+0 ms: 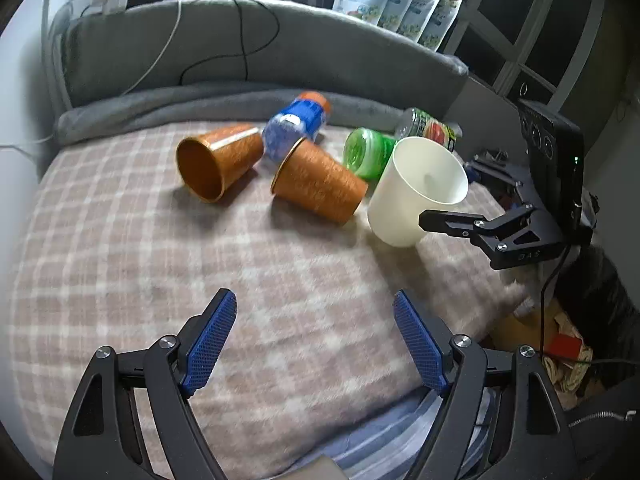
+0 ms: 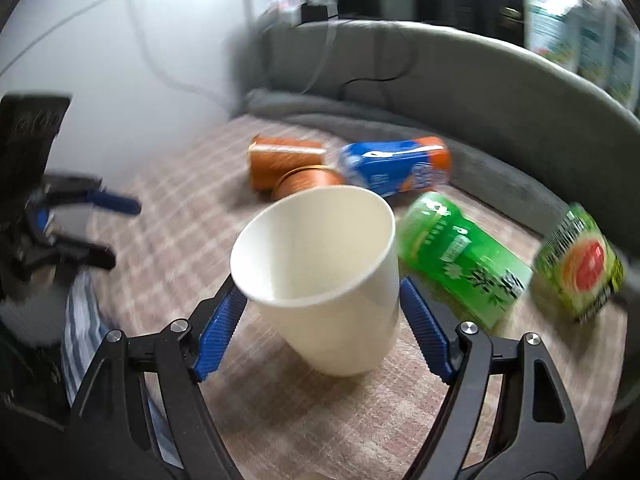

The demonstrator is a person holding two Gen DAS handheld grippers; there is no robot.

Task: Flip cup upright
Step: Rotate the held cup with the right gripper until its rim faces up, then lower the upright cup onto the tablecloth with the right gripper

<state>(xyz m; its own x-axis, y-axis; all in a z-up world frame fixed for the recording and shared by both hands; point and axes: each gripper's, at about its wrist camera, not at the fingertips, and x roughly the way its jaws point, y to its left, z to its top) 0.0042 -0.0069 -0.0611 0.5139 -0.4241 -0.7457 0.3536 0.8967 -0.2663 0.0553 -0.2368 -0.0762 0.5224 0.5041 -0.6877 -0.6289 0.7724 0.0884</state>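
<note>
Your right claw (image 2: 322, 326) hugs the white cup (image 2: 324, 276), mouth up but leaning left, while your left claw (image 1: 314, 340) waits wide open, far off.

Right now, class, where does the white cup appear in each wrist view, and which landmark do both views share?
Left wrist: white cup right of centre, opening up, beside the right gripper.
Right wrist: white cup at centre, between the jaws.
Shared landmark: blue bottle lying behind the orange cups.

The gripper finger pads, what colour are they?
Blue, textured pads; clearest in the left wrist view.
</note>
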